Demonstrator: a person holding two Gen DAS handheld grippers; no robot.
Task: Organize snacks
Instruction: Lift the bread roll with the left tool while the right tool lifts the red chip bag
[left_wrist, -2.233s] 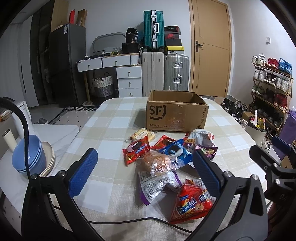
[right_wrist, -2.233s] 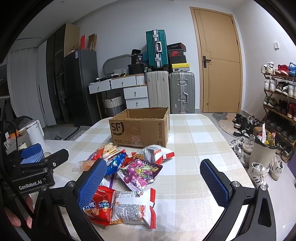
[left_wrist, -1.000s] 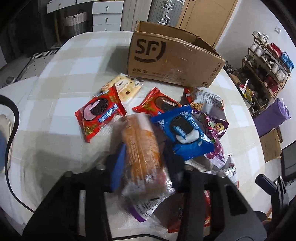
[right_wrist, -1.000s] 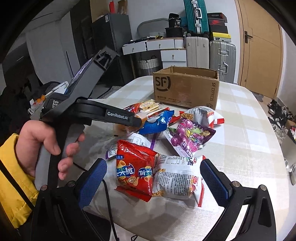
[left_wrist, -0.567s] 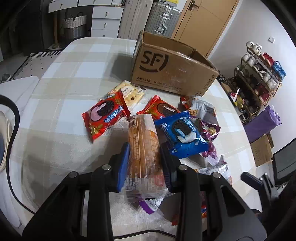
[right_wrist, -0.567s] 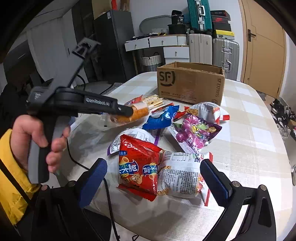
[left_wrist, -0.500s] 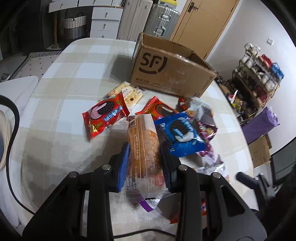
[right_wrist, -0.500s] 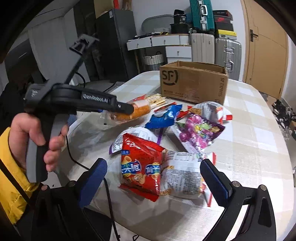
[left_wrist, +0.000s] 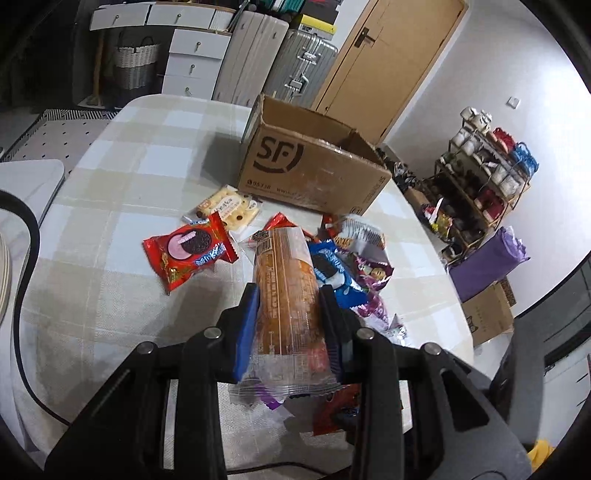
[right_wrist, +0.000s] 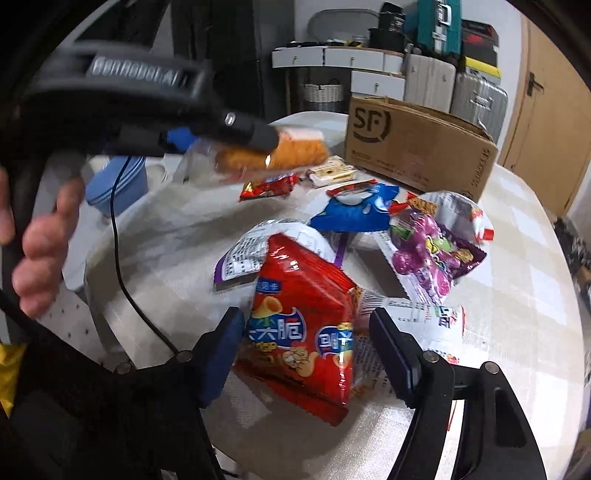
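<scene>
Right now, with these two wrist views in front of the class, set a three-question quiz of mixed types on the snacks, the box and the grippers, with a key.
1. True or false: the left gripper is clamped on the orange bread packet.
2. Which packet sits between the right gripper's closing fingers?
A. blue cookie packet
B. red chip bag
C. purple candy bag
3. Fill in: the cardboard box stands on the ____ side of the snack pile from the grippers.

Key
1. True.
2. B, the red chip bag, lying on the table.
3. Far.
</scene>
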